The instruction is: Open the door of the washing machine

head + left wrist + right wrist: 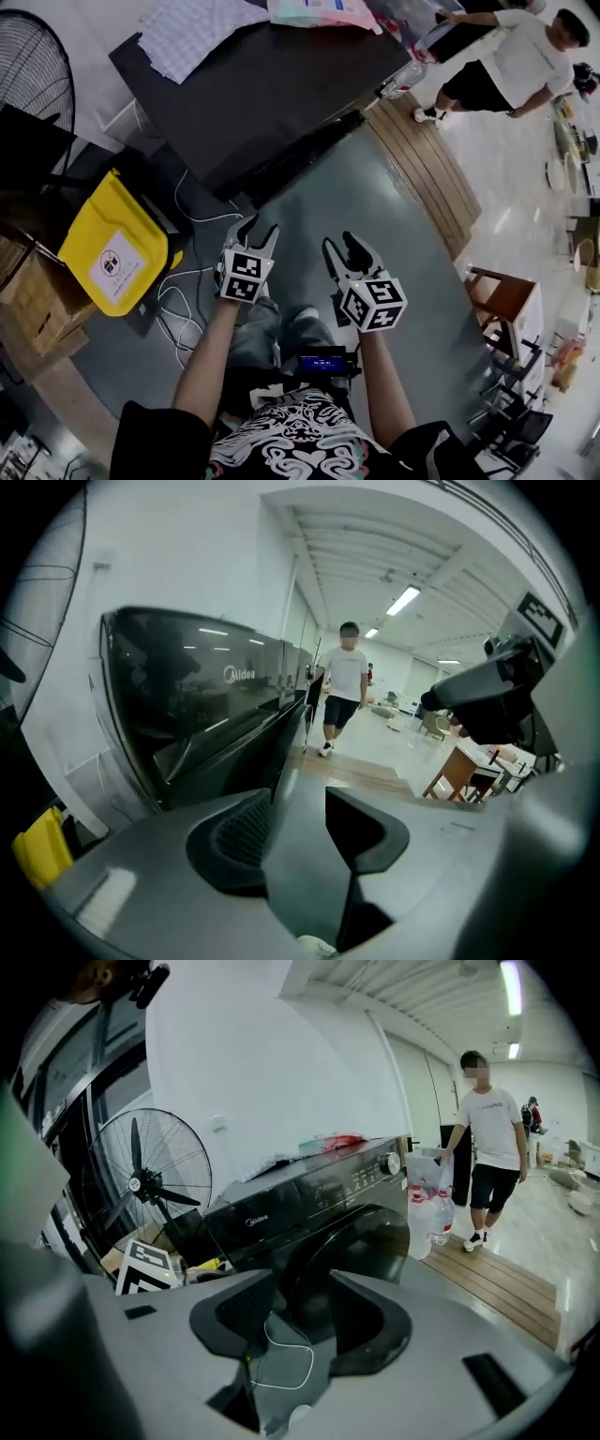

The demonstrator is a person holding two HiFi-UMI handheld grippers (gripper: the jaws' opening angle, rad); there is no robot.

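Head view: washing machine [253,84] ahead of left tool [258,230] and right tool [343,247], jaws apart and empty.

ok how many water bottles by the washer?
2. One water bottle stands on the floor at the washing machine's right front corner, the second bottle beside it. More may be hidden behind them.
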